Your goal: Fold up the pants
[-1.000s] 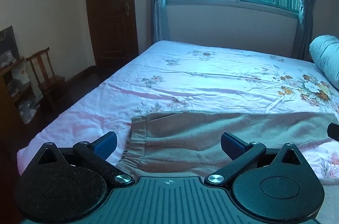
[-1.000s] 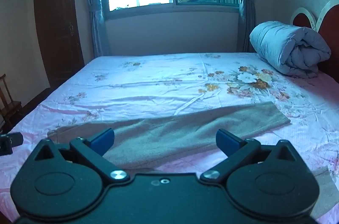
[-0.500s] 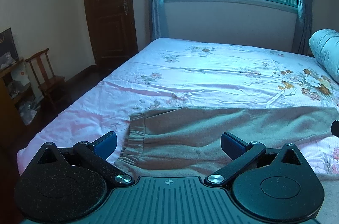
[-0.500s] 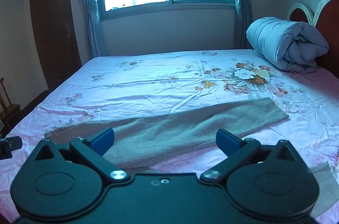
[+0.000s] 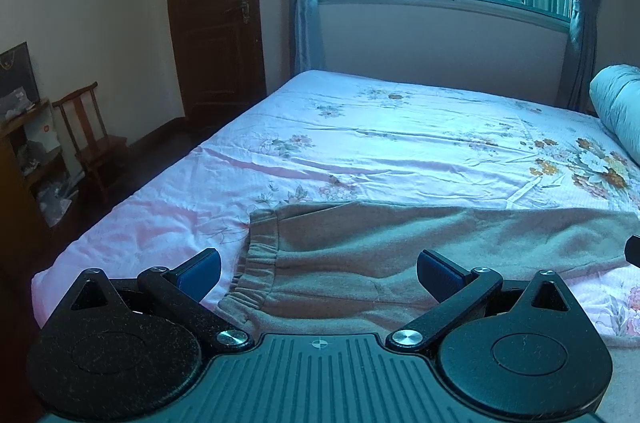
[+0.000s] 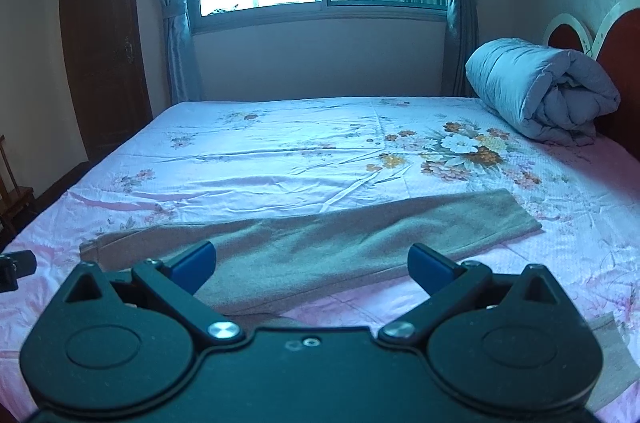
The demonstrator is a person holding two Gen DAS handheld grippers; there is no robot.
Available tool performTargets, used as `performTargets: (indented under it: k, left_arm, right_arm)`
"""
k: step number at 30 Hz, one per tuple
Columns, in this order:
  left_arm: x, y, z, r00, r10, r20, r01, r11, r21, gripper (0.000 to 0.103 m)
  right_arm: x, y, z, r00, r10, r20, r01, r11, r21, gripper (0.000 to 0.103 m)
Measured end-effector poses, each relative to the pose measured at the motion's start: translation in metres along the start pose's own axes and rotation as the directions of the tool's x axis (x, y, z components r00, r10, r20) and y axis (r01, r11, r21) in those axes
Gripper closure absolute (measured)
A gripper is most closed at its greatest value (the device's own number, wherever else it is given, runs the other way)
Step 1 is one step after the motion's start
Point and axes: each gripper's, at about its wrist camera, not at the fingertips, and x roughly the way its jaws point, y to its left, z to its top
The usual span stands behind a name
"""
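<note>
Tan fleece pants lie flat across the near part of the bed, elastic waistband to the left. In the right wrist view one leg stretches right to its cuff; a piece of the other leg shows at the lower right. My left gripper hovers open above the waistband end, nothing between its blue pads. My right gripper hovers open over the leg's middle, also empty.
The bed carries a pink floral sheet. A rolled grey-blue duvet lies by the red headboard. A wooden chair and a shelf stand left of the bed, beside a dark door.
Both grippers have risen and tilted up slightly, so the pants sit lower in both views. Both stay open; the pants have not moved.
</note>
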Motion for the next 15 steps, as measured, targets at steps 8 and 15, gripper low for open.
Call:
performTargets:
  k: [8,15]
  left_arm:
    - [-0.0013,0.0025,-0.0003,1.0,0.006,0.006,-0.006,1.0,-0.006,0.0]
    - [-0.0022,0.0013,-0.001,1.0,0.008,0.007,-0.008,1.0,-0.012,0.0]
  right_arm:
    - [0.0014,0.0025,-0.0009,1.0,0.002,-0.003,-0.002,1.0,-0.009,0.006]
    - [-0.0003,0.0018,0.0003,1.0,-0.002,0.002,0.002,1.0,-0.02,0.006]
